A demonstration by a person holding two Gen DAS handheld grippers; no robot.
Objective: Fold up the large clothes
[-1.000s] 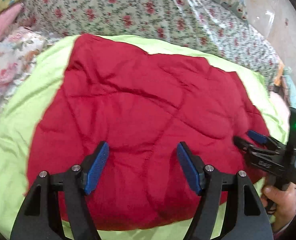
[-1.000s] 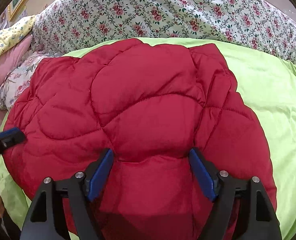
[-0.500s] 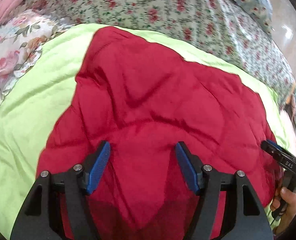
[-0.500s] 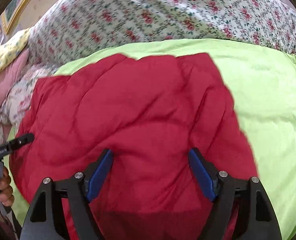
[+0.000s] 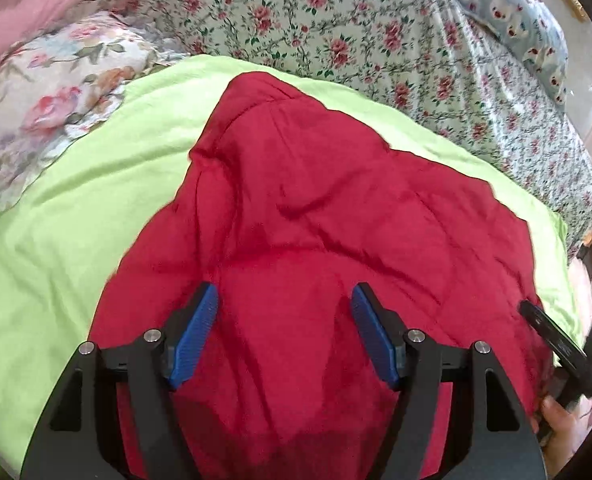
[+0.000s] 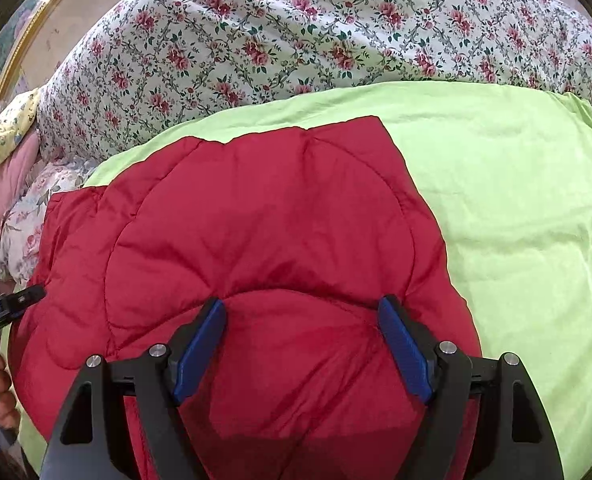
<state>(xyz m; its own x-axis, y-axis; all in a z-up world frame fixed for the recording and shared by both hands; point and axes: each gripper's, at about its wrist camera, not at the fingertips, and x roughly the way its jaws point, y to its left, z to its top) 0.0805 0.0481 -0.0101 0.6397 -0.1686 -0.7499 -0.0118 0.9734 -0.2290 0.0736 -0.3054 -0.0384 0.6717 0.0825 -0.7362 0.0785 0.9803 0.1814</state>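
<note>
A red quilted garment [image 5: 315, 232] lies on a lime green sheet [image 5: 56, 232], bunched and lifted toward me. My left gripper [image 5: 284, 320] has its jaws wide apart, with the red cloth rising between and in front of the blue pads. My right gripper [image 6: 301, 332] also has its jaws wide apart over the near part of the garment [image 6: 256, 232]. Whether either pad pinches cloth is hidden. The right gripper shows at the right edge of the left wrist view [image 5: 551, 336]. The left gripper shows at the left edge of the right wrist view [image 6: 12, 304].
A floral bedspread [image 6: 296, 32] covers the bed behind the green sheet [image 6: 515, 200]. Floral and pink pillows [image 5: 48, 76] lie at the far left. A framed picture [image 6: 20, 28] stands at the upper left.
The red garment has been drawn toward me and bunched up, leaving more green sheet bare around it. Both grippers moved back with it, jaws unchanged.
</note>
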